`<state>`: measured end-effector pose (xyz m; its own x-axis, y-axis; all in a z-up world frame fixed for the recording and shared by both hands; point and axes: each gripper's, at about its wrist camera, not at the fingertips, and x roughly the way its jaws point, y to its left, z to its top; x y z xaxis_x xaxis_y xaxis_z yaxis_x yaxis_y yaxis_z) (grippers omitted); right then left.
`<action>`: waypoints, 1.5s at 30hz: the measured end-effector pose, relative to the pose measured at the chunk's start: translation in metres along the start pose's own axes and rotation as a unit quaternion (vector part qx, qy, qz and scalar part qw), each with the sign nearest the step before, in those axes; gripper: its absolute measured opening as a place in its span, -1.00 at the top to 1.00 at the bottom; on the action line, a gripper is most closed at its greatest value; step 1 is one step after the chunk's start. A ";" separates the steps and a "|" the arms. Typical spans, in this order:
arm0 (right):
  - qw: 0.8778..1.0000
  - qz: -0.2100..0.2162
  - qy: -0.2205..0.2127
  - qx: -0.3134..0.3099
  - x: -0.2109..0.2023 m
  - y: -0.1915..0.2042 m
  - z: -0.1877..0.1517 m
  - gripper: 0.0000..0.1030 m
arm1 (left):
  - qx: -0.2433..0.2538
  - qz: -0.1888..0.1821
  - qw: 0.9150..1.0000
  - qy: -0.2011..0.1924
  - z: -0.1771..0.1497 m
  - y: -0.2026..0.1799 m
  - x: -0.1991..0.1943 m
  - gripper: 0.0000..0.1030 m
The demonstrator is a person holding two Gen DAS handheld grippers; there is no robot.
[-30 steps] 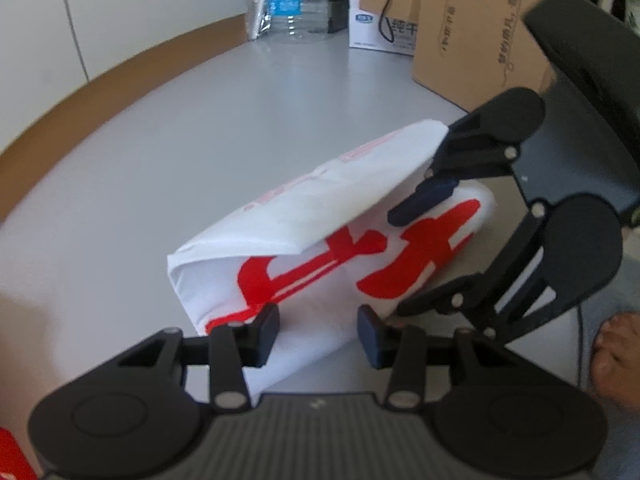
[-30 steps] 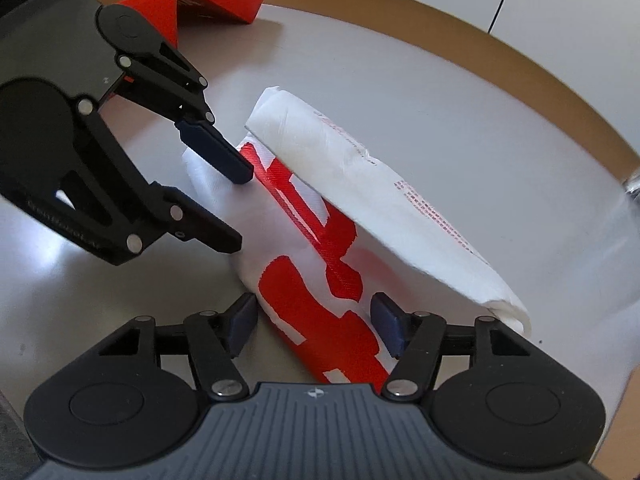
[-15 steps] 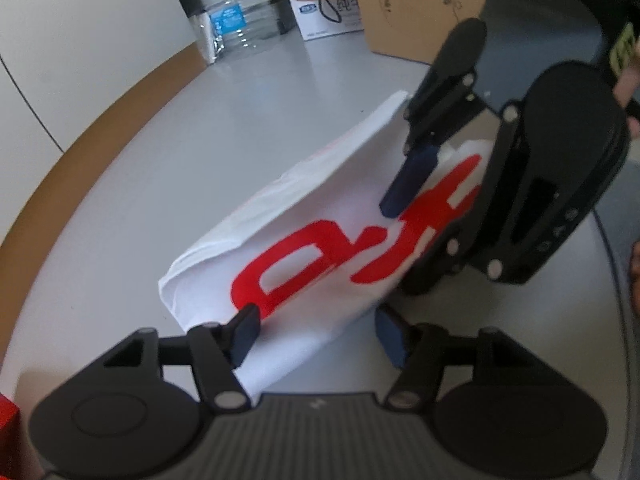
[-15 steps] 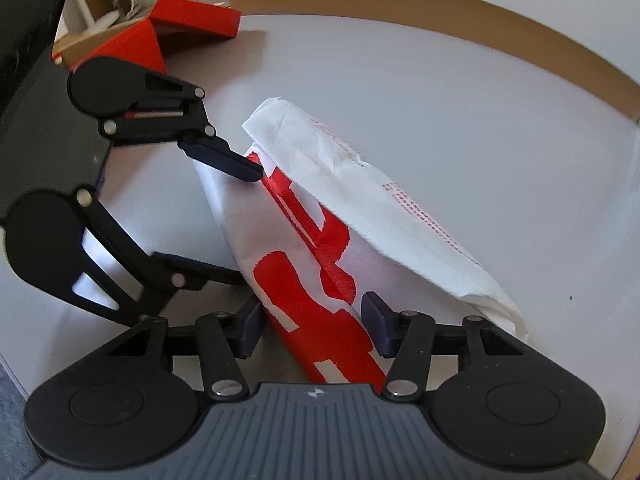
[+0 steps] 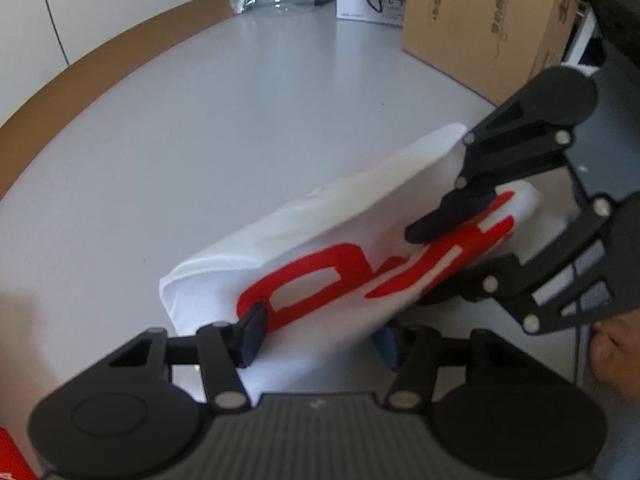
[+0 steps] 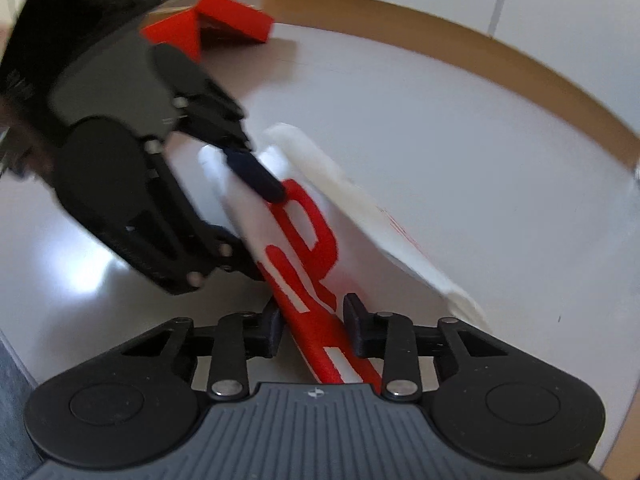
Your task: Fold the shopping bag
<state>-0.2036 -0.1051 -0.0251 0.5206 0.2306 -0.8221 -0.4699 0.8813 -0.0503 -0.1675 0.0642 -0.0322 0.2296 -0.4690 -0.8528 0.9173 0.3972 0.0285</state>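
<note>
Shopping bag (image 5: 320, 240) is seen on the grey surface (image 5: 200, 140), already reduced to a narrow multi-layer bundle: white panel doubled over on the far side, red-lettered panel facing the cameras. At least one lengthwise fold is judged done.

Bundle is not flat. The near edge is raised off the surface and tilted, while the far white flap (image 6: 360, 216) is resting lower.

Left gripper (image 5: 320, 332): fingers are spread, with the bag's near end between them. One pad (image 5: 252, 332) is touching the fabric by the red print; the other is seen beside the edge, apparently clear of it. No pinch is shown.

Right gripper (image 6: 314, 326): jaws have just been closing, with the red-printed edge between them. The fingers are narrowed around that edge; whether the pads are actually pressing cannot be told, since a gap is visible on each side.

Left to do, as judged: raised panel to be brought over and laid down, bundle to be pressed flat, probably one more crosswise fold for a compact packet.

Red carton (image 6: 224, 28) and cardboard box (image 5: 492, 24) are well apart from the work.
</note>
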 end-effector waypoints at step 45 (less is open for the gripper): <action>0.997 0.023 -0.006 0.080 -0.010 -0.015 -0.012 0.23 | -0.068 0.027 0.995 -0.071 -0.043 0.012 -0.057 0.04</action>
<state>-0.2105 -0.1254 -0.0235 0.5098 0.2767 -0.8146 -0.3749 0.9237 0.0791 -0.1836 0.1297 -0.0060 0.3295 -0.5472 -0.7694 0.8521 0.5233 -0.0073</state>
